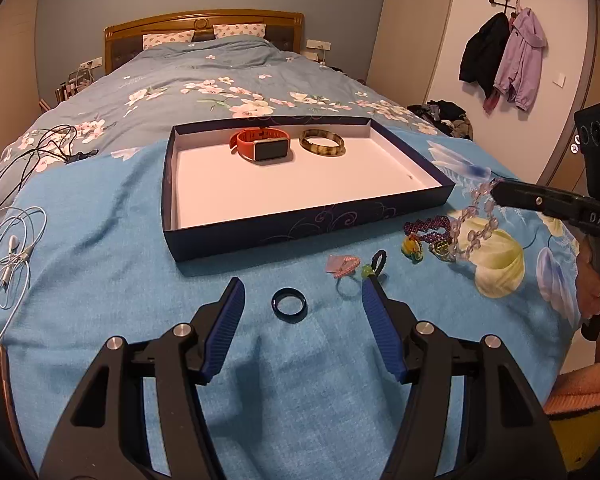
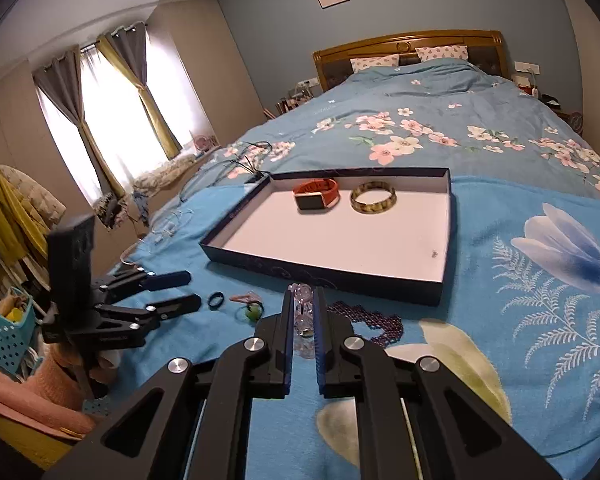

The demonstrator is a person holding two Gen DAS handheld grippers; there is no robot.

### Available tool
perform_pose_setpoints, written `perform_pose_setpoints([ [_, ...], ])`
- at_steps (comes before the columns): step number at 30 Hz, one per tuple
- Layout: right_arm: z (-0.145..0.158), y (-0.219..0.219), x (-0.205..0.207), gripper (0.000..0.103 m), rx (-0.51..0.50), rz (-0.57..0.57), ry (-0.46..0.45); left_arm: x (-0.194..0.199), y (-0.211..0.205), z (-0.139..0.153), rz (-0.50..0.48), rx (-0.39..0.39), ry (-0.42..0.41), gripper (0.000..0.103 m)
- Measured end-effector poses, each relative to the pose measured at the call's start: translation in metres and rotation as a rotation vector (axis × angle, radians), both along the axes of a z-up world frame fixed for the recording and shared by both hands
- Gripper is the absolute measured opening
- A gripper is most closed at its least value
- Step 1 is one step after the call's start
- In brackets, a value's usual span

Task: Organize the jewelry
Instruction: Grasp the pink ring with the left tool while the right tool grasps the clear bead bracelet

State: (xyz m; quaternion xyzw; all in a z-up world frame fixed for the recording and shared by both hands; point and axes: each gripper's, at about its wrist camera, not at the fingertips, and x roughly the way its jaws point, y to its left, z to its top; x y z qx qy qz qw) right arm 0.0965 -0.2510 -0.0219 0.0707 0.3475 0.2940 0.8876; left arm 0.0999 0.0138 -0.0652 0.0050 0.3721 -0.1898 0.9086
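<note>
The right gripper, its jaws closed, clamps a strand of clear pale-pink beads, which hangs from the fingertips to the blue blanket just off the near right corner of the open box. The left gripper hovers low before the box's near wall, jaws spread wide with nothing between the pads; a dark ring lies on the blanket in the gap ahead of them. To the right of that ring, near the box's front wall, lie a pink heart-shaped piece and a small green-stoned ring with a dark loop. Farther right, beside the hanging strand, rest a purple beaded band and a yellow-green charm. Inside the box, toward its far wall, an orange-strapped watch sits to the left of a mottled amber bangle, the two close together but apart. Well left of the box, white earphone cables and a black cord lie loose on the bedding.
</note>
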Motion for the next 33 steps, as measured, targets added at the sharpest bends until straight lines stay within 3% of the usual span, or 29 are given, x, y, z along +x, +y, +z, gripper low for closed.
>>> perform_pose_setpoints([
  [6, 0.010, 0.004, -0.006, 0.007, 0.017, 0.035, -0.030, -0.004, -0.003, -0.002, -0.011, 0.010, 0.002, 0.060],
  [13, -0.003, 0.011, -0.008, 0.007, 0.019, 0.055, 0.009, -0.003, -0.006, -0.008, -0.020, 0.026, 0.022, 0.057],
  [23, -0.012, 0.016, -0.008, 0.008, 0.021, 0.058, 0.029, 0.015, -0.006, -0.021, 0.000, 0.054, 0.099, 0.043],
  [27, -0.013, 0.015, -0.007, 0.008, 0.019, 0.056, 0.031, 0.007, -0.008, -0.013, -0.031, 0.026, 0.053, 0.043],
  [33, -0.014, 0.011, -0.004, 0.008, 0.026, 0.051, 0.041, 0.002, -0.031, -0.007, -0.108, 0.057, 0.005, 0.042],
])
